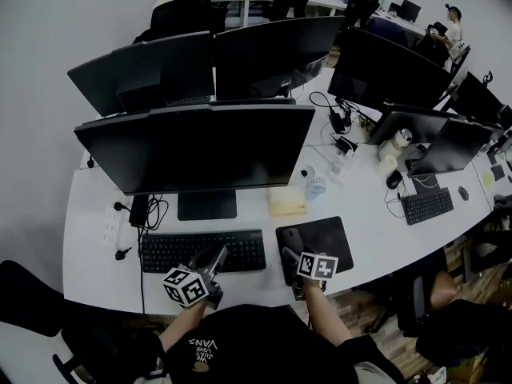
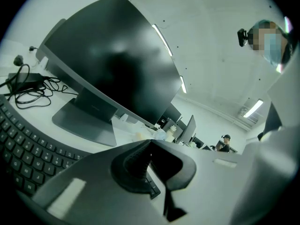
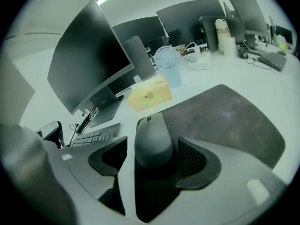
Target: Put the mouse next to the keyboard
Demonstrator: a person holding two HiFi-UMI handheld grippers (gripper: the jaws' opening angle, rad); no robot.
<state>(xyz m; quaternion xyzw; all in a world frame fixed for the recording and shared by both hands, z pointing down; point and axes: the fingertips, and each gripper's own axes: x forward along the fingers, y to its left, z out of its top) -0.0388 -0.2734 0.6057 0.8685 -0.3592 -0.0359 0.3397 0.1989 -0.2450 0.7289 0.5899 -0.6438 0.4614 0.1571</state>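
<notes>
A dark mouse [image 3: 151,139] lies on the left edge of the black mouse pad [image 3: 225,116], a little right of the black keyboard [image 1: 200,250]. My right gripper [image 3: 152,144] stands open around the mouse, one pad on each side, with a pale gap showing on the left side. In the head view the mouse [image 1: 293,239] sits just ahead of the right gripper [image 1: 289,254]. My left gripper [image 1: 219,254] hovers over the keyboard's near right part with its tips together and nothing between them. In the left gripper view, the left gripper [image 2: 150,144] has keyboard keys [image 2: 23,149] showing below it.
A large monitor [image 1: 200,146] stands behind the keyboard on its foot [image 2: 84,118]. A yellow tissue box [image 1: 286,201] and a small white fan [image 3: 166,60] sit behind the mouse pad. A power strip [image 1: 110,224] with cables lies at left. Another keyboard [image 1: 426,206] is far right.
</notes>
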